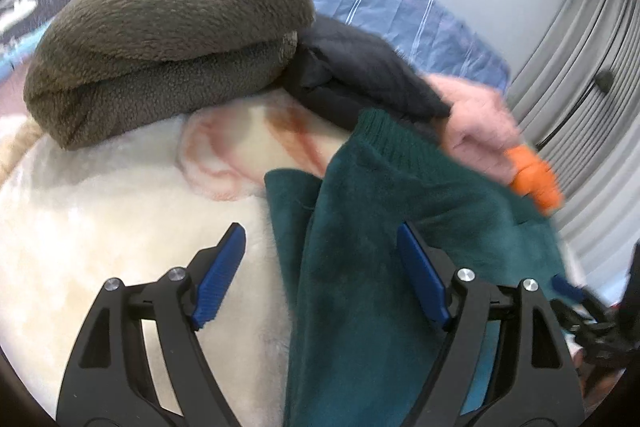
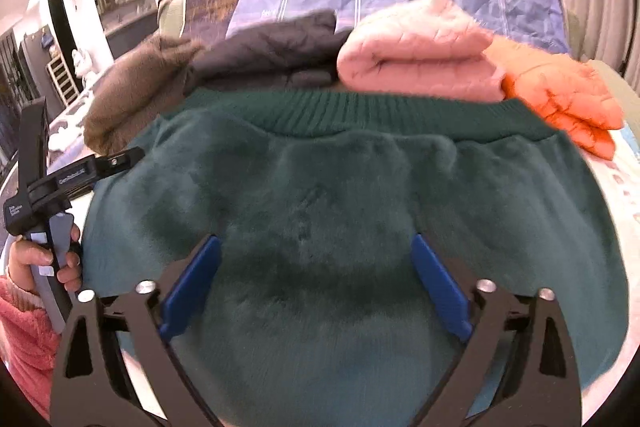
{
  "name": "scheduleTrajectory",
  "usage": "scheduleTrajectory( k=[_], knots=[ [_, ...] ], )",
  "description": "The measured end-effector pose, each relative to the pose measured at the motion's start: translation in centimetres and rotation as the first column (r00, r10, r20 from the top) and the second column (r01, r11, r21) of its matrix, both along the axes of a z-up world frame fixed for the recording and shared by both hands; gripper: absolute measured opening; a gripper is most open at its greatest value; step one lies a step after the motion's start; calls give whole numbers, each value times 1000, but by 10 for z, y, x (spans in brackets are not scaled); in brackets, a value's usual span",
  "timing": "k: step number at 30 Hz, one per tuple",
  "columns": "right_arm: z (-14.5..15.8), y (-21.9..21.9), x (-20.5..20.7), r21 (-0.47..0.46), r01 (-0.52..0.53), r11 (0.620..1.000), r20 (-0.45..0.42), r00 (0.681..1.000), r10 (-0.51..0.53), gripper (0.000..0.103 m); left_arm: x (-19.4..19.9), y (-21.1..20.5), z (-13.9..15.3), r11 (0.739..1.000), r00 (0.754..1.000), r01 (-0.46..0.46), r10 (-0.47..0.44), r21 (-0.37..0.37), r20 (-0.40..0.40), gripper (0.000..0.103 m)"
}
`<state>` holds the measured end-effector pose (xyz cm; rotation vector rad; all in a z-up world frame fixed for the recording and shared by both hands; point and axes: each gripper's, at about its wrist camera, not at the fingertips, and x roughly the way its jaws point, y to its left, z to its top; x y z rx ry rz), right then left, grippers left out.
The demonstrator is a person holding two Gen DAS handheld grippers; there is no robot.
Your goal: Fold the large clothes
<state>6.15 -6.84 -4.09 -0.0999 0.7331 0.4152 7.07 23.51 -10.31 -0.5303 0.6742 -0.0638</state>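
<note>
Both tongs hanging open over the green fleece sweater on the bed

The left tongs are gaping wide at the green fleece sweater's left edge; the right tongs are standing open above its middle, gripping nothing. The sweater is lying spread on the bed's cream blanket, ribbed hem apparently touching the folded pink jacket. Thick pile may be slipping a shallow pinch, and a fold swung upward could be dragging that stack.
</note>
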Motion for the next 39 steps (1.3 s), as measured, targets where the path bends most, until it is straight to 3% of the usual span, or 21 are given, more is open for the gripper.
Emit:
scheduleTrajectory(
  k=[2, 4, 9, 13, 15, 18, 20, 24, 27, 31, 37, 39],
  knots=[
    [11, 19, -28, -91, -89, 992, 127, 987, 100, 88, -11, 21, 2, 998, 998, -56, 57, -38, 27, 82],
    [9, 46, -55, -200, -209, 957, 181, 952, 246, 88, -16, 33, 0, 995, 995, -101, 101, -27, 17, 82],
    [-16, 105, -107, -330, -453, 828, 152, 840, 520, 88, -9, 50, -24, 990, 998, -41, 34, -138, -49, 82],
    [-34, 143, -132, -466, -509, 724, 155, 759, 633, 88, -8, 52, -29, 985, 999, -18, 11, -172, -44, 82],
    [-44, 156, -135, -509, -526, 681, 123, 739, 662, 88, -9, 55, -32, 979, 1000, -7, 1, -202, -31, 82],
    [-58, 167, -130, -553, -531, 642, 70, 738, 671, 88, -13, 56, -32, 976, 1000, 3, -6, -218, -13, 82],
    [-64, 170, -123, -560, -527, 639, 50, 748, 661, 88, -14, 58, -31, 974, 1000, 12, -13, -226, -1, 82],
    [-71, 189, -123, -610, -486, 626, 87, 744, 662, 88, -13, 58, -31, 967, 999, 33, -29, -252, 19, 82],
    [-78, 202, -122, -628, -441, 641, 147, 741, 655, 83, -14, 60, -30, 961, 999, 40, -31, -275, 37, 82],
    [-72, 198, -127, -618, -430, 658, 170, 744, 646, 58, -18, 63, -25, 940, 994, 81, -51, -330, 98, 83],
    [-78, 195, -121, -620, -416, 666, 154, 767, 623, 57, -5, 46, -30, 903, 982, 188, -163, -387, 96, 87],
    [-81, 199, -118, -627, -406, 664, 161, 767, 621, 59, 2, 36, -31, 918, 979, 201, -194, -340, 55, 87]
  ],
)
